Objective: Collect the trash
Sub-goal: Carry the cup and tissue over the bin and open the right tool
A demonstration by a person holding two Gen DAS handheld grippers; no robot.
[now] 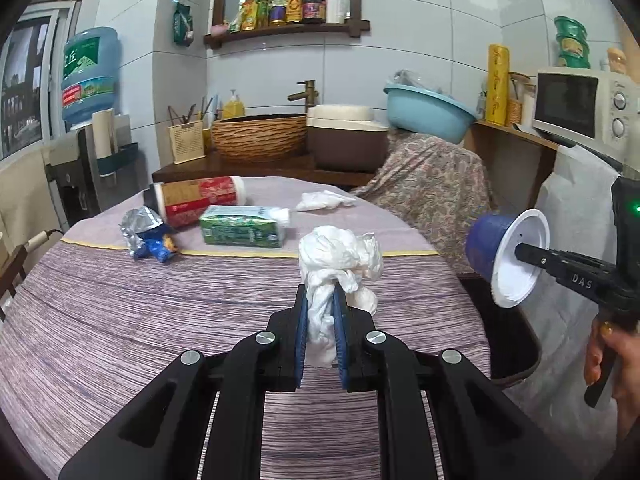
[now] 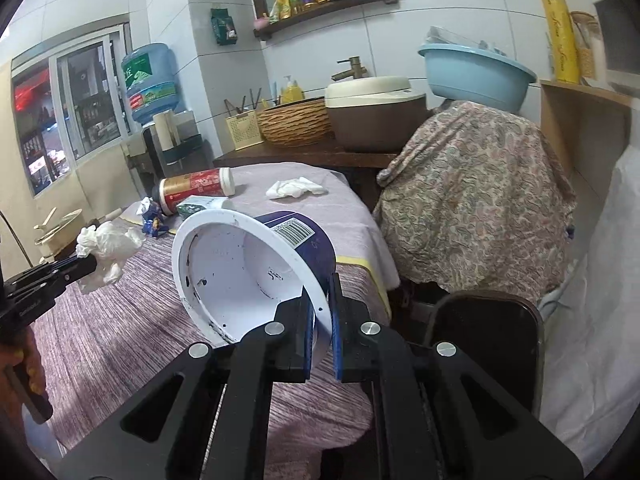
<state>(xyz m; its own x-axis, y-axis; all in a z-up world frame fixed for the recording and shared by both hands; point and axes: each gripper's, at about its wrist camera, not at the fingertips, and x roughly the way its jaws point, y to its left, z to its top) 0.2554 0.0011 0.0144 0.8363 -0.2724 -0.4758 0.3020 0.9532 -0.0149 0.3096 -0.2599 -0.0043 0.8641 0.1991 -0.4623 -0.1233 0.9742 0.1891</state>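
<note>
My left gripper (image 1: 320,292) is shut on a crumpled white tissue wad (image 1: 340,260) and holds it above the striped tablecloth (image 1: 140,312). My right gripper (image 2: 319,284) is shut on the rim of a blue and white paper cup (image 2: 248,268), tilted on its side, at the table's right edge; the cup also shows in the left wrist view (image 1: 506,256). On the far part of the table lie a red tube can (image 1: 200,198), a green carton (image 1: 242,228), a foil snack wrapper (image 1: 146,236) and another white tissue (image 1: 324,200).
A dark bin (image 2: 488,344) stands on the floor right of the table. A floral-covered object (image 2: 476,200) with a blue basin (image 2: 476,76) on top stands behind it. A counter holds a wicker bowl (image 1: 260,136) and a cooker (image 1: 346,140). A microwave (image 1: 580,108) is at right.
</note>
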